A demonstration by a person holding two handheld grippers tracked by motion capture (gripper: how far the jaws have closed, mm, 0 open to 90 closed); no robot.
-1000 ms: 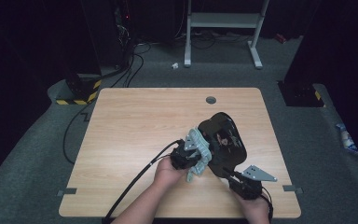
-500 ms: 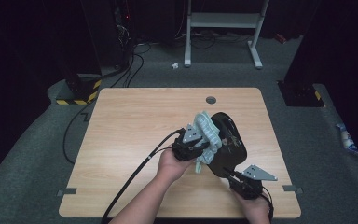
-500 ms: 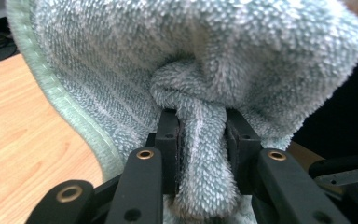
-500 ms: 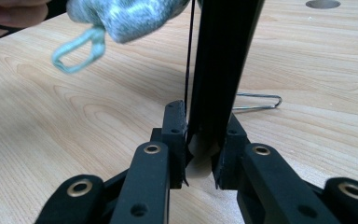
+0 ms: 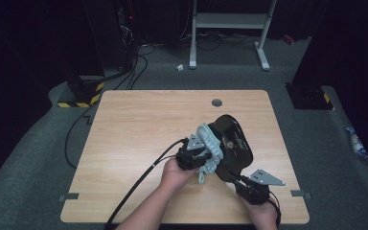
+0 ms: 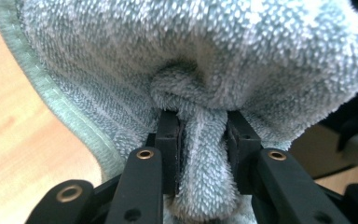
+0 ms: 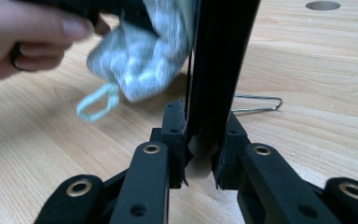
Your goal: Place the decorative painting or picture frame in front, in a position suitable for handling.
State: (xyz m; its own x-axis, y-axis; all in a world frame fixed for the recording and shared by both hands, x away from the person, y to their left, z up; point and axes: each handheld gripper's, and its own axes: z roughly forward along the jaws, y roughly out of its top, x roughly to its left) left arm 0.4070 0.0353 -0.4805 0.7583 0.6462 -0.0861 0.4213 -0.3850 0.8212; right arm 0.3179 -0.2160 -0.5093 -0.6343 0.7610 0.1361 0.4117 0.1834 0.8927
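Seen from the high view: a light wooden table with a round cable hole, and near its right front a glossy black guitar-shaped object lying with a pale grey-green terry cloth pressed against its left flank. Left gripper just beside the cloth, right gripper at the object's near end, cables trailing toward the front edge.

From the left gripper view, much closer: looped pile of the cloth, a stitched hem down the left, and a bunched fold pinched between the two black pads. Left gripper clamped on that fold, jaws standing narrow, cloth bulging above and below the pinch. Black object here cut down to a dark corner at right.

From the right gripper view: a thin black edge standing upright between the jaws, right gripper closed tight on it, pads touching both faces. Beyond, the cloth wadded against the black surface, a small hanging loop dangling from it, a person's left hand at upper left, and a bent silver wire lying on the wood.

Hard to make out: what the wire belongs to, and the object's exact make. Most of the object's face under the cloth hidden.
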